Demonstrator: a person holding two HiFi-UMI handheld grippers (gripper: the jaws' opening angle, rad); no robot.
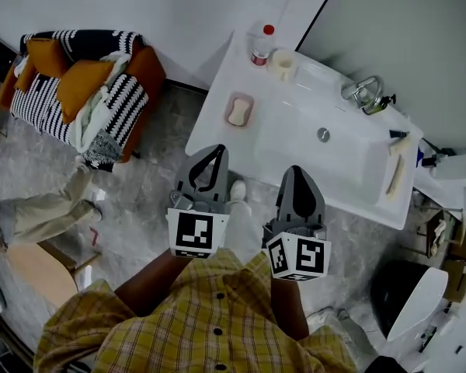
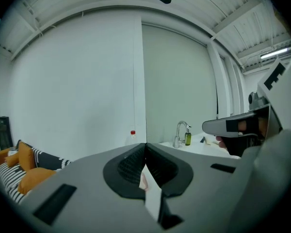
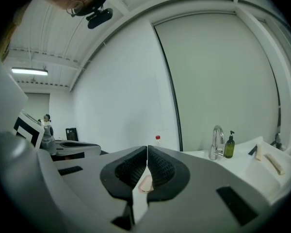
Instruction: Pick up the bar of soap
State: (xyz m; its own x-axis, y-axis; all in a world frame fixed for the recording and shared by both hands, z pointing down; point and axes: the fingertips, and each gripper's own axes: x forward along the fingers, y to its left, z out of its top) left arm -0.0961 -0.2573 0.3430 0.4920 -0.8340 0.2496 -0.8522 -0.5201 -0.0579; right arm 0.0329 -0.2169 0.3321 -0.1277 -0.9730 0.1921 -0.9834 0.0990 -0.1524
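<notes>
A pale bar of soap [image 1: 237, 112] lies in a pink dish [image 1: 239, 99] on the left part of the white washbasin counter [image 1: 217, 123]. My left gripper [image 1: 213, 154] hangs in front of the counter's near edge, below the soap, jaws shut and empty. My right gripper [image 1: 297, 174] is beside it over the basin's front rim, also shut with nothing held. In the right gripper view a sliver of the soap [image 3: 145, 183] and its dish shows through the slit below the closed jaws. The left gripper view shows a pink sliver of the dish [image 2: 142, 181] the same way.
A red-capped bottle [image 1: 262, 44] and a small cup [image 1: 283, 63] stand at the counter's back left. A tap [image 1: 361, 92] and a green pump bottle [image 3: 229, 145] sit behind the basin [image 1: 322, 150]. A striped sofa with orange cushions [image 1: 81, 92] stands left; a toilet [image 1: 415, 305] is lower right.
</notes>
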